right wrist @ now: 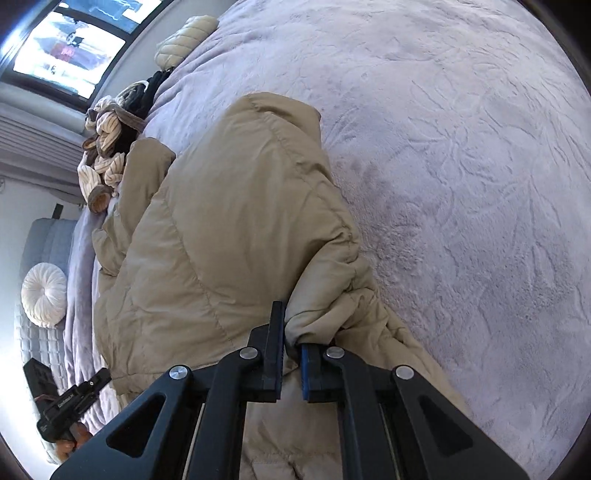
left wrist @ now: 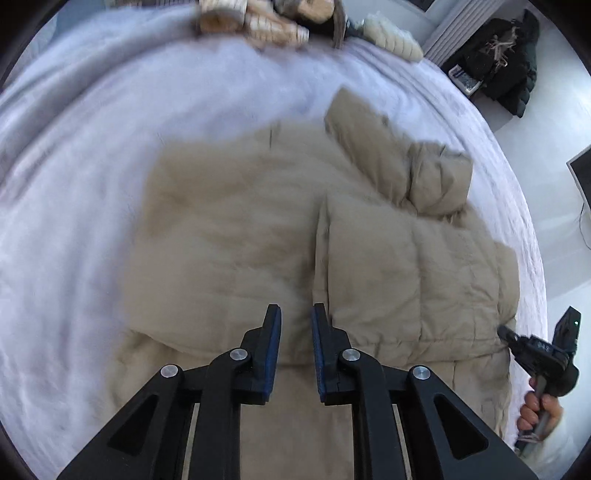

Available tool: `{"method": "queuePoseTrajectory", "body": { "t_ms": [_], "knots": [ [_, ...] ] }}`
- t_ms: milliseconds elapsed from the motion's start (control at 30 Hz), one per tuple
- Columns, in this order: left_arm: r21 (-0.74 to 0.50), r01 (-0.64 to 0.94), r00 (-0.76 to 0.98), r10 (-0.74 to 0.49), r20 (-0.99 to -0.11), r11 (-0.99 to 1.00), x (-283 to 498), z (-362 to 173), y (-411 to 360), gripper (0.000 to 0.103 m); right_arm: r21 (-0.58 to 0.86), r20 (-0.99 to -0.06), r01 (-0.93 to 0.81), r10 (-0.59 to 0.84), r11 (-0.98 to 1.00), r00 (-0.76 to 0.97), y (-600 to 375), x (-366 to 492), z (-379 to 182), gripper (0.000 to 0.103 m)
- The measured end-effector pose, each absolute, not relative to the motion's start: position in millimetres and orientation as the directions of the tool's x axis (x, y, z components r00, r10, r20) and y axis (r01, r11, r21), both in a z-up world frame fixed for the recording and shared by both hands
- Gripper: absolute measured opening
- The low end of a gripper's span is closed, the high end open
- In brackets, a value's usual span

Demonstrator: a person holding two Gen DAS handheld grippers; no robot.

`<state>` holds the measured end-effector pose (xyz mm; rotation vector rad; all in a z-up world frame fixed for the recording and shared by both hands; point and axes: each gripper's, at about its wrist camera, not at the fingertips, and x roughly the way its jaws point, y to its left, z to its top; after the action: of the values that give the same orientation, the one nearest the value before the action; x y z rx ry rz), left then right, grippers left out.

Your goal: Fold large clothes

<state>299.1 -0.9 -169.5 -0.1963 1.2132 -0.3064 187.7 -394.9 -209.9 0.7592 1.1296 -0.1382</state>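
A large beige puffer jacket (left wrist: 258, 229) lies spread on the lavender bed cover (left wrist: 74, 184), with a sleeve folded across its upper right. My left gripper (left wrist: 295, 314) hovers above the jacket's lower middle, jaws slightly apart and empty. My right gripper (right wrist: 291, 332) is shut on a bunched edge of the jacket (right wrist: 236, 229) and holds it lifted off the cover (right wrist: 461, 166). The right gripper also shows at the jacket's right edge in the left wrist view (left wrist: 535, 350).
A pile of striped and brown clothes (left wrist: 258, 22) lies at the far edge of the bed. A black coat (left wrist: 506, 66) sits on a stand beyond the bed. A round white cushion (right wrist: 44, 295) rests by the headboard. A window (right wrist: 70, 48) is behind.
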Motion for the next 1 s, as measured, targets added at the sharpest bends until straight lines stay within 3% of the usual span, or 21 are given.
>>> {"method": "queuePoseTrajectory", "body": {
  "t_ms": [100,233,300,400,567,600,633,767,1000],
  "knots": [
    [-0.326,0.156,0.336,-0.361,-0.870,0.932,304.4,-158.6,-10.6,0.017,0.483,-0.852,0.392,0.315,0.783,0.419,-389.1,178.4,-188.4,0.020],
    [-0.290,0.216,0.298,-0.346,-0.889,0.932,311.4,-178.5,-53.3,0.017,0.582,-0.761,0.284,0.387,0.762,0.520,-394.8,159.1,-151.1,0.037],
    [-0.261,0.217,0.284,-0.317,-0.905,0.941,313.1,-192.9,-61.2,0.017,0.575,-0.741,0.306,0.325,0.759,0.588,-414.9,164.2,-136.4,0.057],
    [-0.241,0.203,0.285,-0.293,-0.913,0.949,312.1,-207.1,-64.1,0.017,0.634,-0.722,0.406,0.316,0.658,0.615,-456.9,187.9,-155.1,0.057],
    [-0.231,0.186,0.285,-0.277,-0.918,0.955,317.3,-214.9,-63.6,0.017,0.786,-0.617,0.507,0.501,0.354,0.607,-488.0,233.2,-228.5,0.055],
    [-0.224,0.186,0.284,-0.271,-0.920,0.957,319.0,-215.8,-63.7,0.017,0.787,-0.616,0.506,0.503,0.353,0.607,-487.1,242.3,-232.0,0.030],
    [-0.220,0.187,0.286,-0.268,-0.920,0.957,320.2,-217.0,-67.4,0.017,0.778,-0.628,0.501,0.493,0.380,0.601,-483.3,251.3,-231.1,0.020],
    [-0.222,0.200,0.291,-0.274,-0.917,0.954,323.7,-224.6,-73.1,0.017,0.663,-0.741,0.501,0.391,0.556,0.547,-475.8,266.2,-230.7,0.017],
    [-0.246,0.204,0.280,-0.297,-0.913,0.948,325.6,-229.4,-72.7,0.017,0.545,-0.822,0.592,0.241,0.594,0.515,-482.6,251.0,-232.0,0.014]
  ]
}}
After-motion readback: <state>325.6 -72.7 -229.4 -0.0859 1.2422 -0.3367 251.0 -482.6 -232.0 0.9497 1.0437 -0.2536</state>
